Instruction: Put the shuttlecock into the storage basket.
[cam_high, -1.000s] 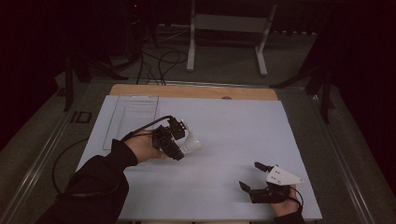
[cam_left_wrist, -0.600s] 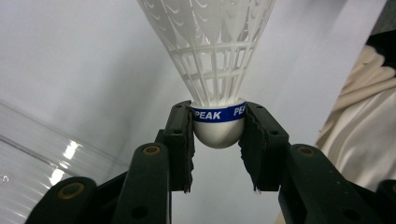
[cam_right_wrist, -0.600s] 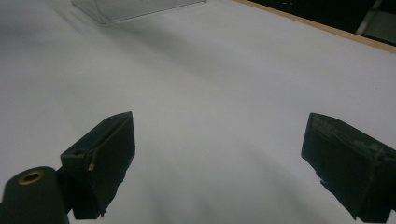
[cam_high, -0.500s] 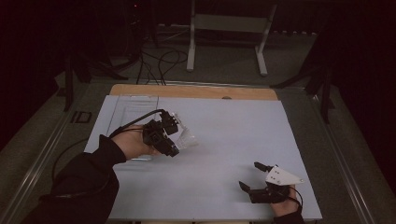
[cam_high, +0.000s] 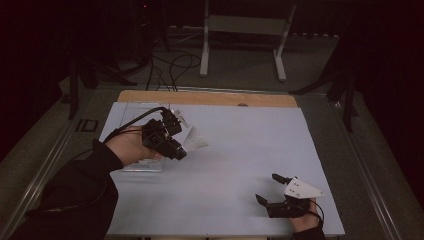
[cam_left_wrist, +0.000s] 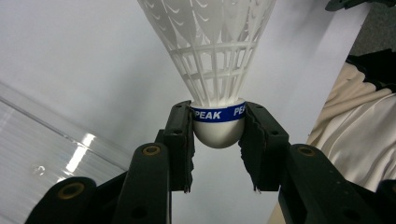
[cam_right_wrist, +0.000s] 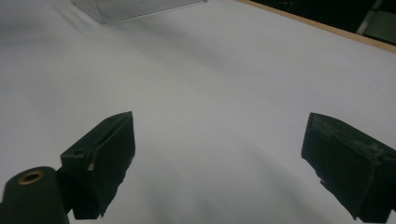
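One shuttlecock (cam_left_wrist: 215, 56) clamped in left tongs (cam_left_wrist: 217, 133) above clear tray (cam_high: 131, 165); right tongs (cam_right_wrist: 219, 163) wide.

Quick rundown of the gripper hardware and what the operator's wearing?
Both grippers are black with two blocky jaws on brass-riveted linkages. The left gripper trails a black cable over a dark sleeve. The right gripper carries a grey triangular plate with small holes on top.

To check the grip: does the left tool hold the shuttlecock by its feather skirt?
No, the left tool is clamped on the round cork base of the shuttlecock.
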